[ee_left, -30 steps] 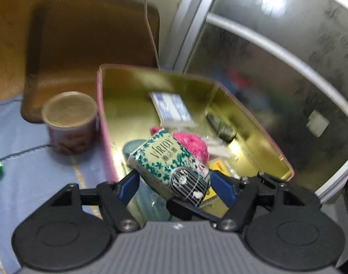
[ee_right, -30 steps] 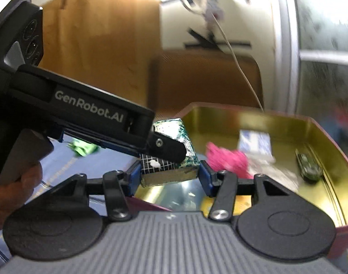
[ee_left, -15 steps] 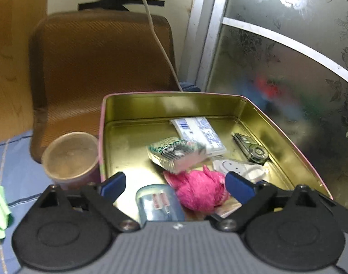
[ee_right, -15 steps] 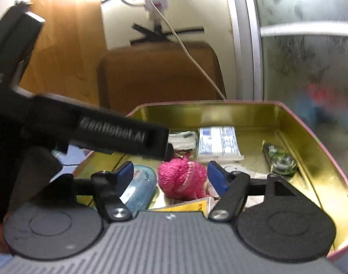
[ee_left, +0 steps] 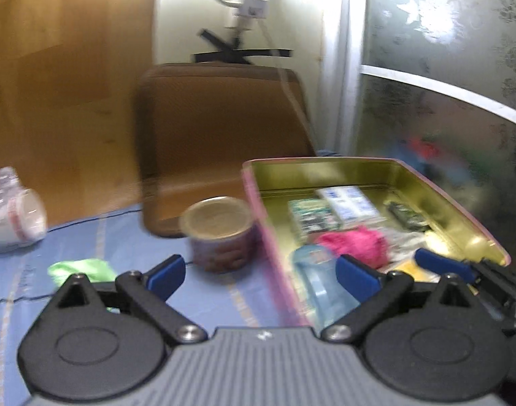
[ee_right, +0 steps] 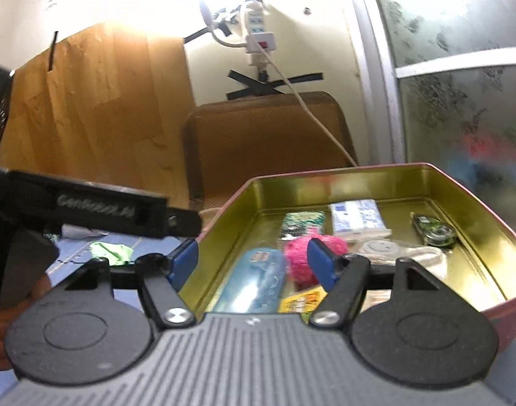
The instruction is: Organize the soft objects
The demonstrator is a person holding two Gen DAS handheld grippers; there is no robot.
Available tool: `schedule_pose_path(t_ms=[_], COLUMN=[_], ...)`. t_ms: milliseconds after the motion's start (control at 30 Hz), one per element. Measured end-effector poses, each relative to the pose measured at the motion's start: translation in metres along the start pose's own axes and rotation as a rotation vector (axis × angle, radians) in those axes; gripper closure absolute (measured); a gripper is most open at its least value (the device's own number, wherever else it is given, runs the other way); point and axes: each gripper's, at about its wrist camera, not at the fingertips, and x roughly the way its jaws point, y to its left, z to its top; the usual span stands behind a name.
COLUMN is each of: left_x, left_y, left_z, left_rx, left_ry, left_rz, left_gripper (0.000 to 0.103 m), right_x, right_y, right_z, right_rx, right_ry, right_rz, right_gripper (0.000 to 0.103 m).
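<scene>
Bedsheet [ee_left: 129, 237], blue with pale stripes, is the largest surface we see; a brown chair back [ee_right: 268, 142] stands behind it against the wall. On the sheet sits the gold-lined tin box [ee_right: 386, 182] with a pink outside, open at the top.

Both tools are empty. We hold the left gripper [ee_left: 259, 272] over the sheet just left of the box's near corner, jaws spread wide, nothing between them. The right gripper [ee_right: 249, 260] hovers over the box's near left part, jaws likewise released and apart, gripping nothing.

Inside the box, largest first: a light blue pouch [ee_right: 254, 280] lies along the left wall; a white cloth with a smiley face [ee_right: 400, 250] lies toward the right; a pink fluffy ball [ee_right: 300, 257] rests just beside the pouch; a blue-and-white tissue pack [ee_right: 357, 220] lies near the back wall; a green-patterned tissue pack [ee_right: 302, 225] lies flat just to its left, behind the pink ball; a yellow packet [ee_right: 300, 299] shows at the near edge; a small dark green item [ee_right: 434, 230] sits by the right wall, too blurred to identify.

Outside the box: a round can [ee_left: 220, 233] stands touching or just beside its left wall, we cannot tell which. A green cloth [ee_left: 80, 270] lies on the sheet well left of the can.
</scene>
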Motion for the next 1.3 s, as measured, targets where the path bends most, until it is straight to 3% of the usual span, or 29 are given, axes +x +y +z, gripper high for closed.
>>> schedule_pose_path(t_ms=[333, 533, 967, 1300], left_x=[-0.016, -0.016, -0.006, 0.009], left_y=[0.077, 0.105, 0.141, 0.147], left_z=[-0.034, -0.052, -0.077, -0.087], left_rx=[-0.14, -0.163, -0.192, -0.194], left_ry=[0.039, 0.06, 0.11, 0.146], left_rz=[0.127, 0.195, 0.289, 0.311], left_gripper=[0.001, 0.001, 0.001, 0.001], right_x=[0.01, 0.019, 0.035, 0.042], right_y=[0.055, 0.076, 0.102, 0.112], right_z=[-0.005, -0.011, -0.028, -0.04], right_rx=[-0.109, -0.153, -0.211, -0.252], right_ry=[0.014, 0.046, 0.123, 0.152], right_rz=[0.094, 0.126, 0.17, 0.177], right_gripper=[0.03, 0.03, 0.03, 0.03])
